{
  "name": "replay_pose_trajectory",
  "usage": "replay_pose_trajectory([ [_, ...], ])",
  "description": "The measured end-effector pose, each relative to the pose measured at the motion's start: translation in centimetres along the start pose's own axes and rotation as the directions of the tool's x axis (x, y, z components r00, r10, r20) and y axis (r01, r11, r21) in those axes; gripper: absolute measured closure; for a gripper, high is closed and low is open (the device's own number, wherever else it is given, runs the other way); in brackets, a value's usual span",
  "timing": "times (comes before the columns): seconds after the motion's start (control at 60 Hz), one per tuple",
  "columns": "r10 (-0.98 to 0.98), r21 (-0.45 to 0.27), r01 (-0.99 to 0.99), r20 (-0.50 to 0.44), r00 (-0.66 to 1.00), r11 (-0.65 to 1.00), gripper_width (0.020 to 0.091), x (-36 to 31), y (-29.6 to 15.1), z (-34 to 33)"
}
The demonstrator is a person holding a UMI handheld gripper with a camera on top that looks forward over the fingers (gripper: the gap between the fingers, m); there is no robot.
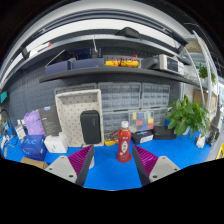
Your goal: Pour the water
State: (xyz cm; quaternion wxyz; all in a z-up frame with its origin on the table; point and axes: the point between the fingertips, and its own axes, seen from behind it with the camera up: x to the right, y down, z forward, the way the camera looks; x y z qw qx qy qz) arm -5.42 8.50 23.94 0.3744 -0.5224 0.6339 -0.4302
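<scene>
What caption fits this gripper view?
Open claw faces a red plastic bottle standing ahead on the blue tabletop.

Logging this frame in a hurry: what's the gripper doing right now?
Gripper: open, holding nothing; red bottle stands beyond the fingers on the blue table.

Ahead of me the surface (110,175) is bright blue. Behind it stands a pale cabinet (76,115) with a dark chair back (90,127) before it. Above runs a long dark shelf (110,70) bearing boxes. A leafy plant (186,115) stands at my right. Ceiling strip lights (70,32) are lit overhead.
</scene>
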Motion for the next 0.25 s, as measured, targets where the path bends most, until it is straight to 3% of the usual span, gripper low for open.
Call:
replay_pose_trajectory([
  [0.25, -0.010, 0.001, 0.010, -0.002, 1.000, 1.000, 0.0324, -0.5, -1.0, -2.1],
])
